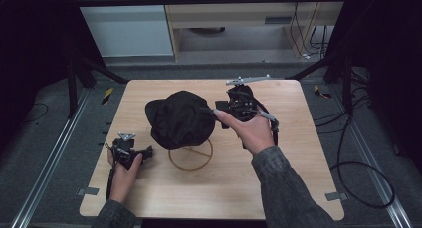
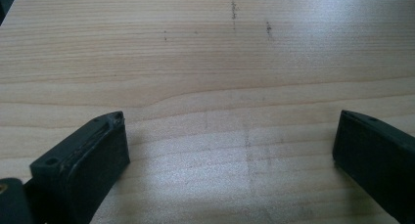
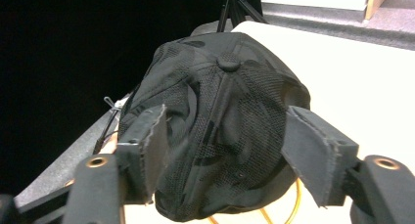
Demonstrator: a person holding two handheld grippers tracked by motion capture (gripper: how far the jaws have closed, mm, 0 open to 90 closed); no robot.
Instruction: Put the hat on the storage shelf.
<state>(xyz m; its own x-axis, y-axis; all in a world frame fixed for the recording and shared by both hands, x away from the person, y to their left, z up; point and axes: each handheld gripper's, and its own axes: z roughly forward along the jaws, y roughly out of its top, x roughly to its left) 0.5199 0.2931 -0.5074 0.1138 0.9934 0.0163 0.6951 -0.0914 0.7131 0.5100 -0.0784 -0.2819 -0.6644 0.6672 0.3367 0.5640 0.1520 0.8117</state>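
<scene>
Right gripper (image 1: 219, 113): held in the person's right hand (image 1: 251, 131) just to the right of the black cap (image 1: 180, 119), its front end pointing at the cap's side. In the right gripper view its two jaws stand spread apart on either side of the cap's crown; from these pictures I cannot tell whether the pads touch the fabric.
Left gripper (image 1: 149, 152): held in the left hand (image 1: 124, 171), down near the tabletop, in front of and to the left of the cap, well apart from it. In the left gripper view the jaws are spread wide, with bare wood between them.
Black cap: a dark baseball-style cap with mesh panels and a button (image 3: 228, 64) on top. It sits raised on a stand near the middle of the table, and its brim cannot be made out clearly.
Stand (image 1: 191, 158): a thin gold-coloured wire ring lying flat on the wood under the near edge of the cap, with spokes meeting inside it; the upper part is hidden by the cap.
Table (image 1: 278, 188): light wood, square with rounded corners; faint dark scuff marks show in the left gripper view.
Sleeves: grey fabric on both forearms, coming in from the near edge of the table.
Cable (image 1: 368, 188): a black loop on the grey floor to the right of the table, far from the cap.
</scene>
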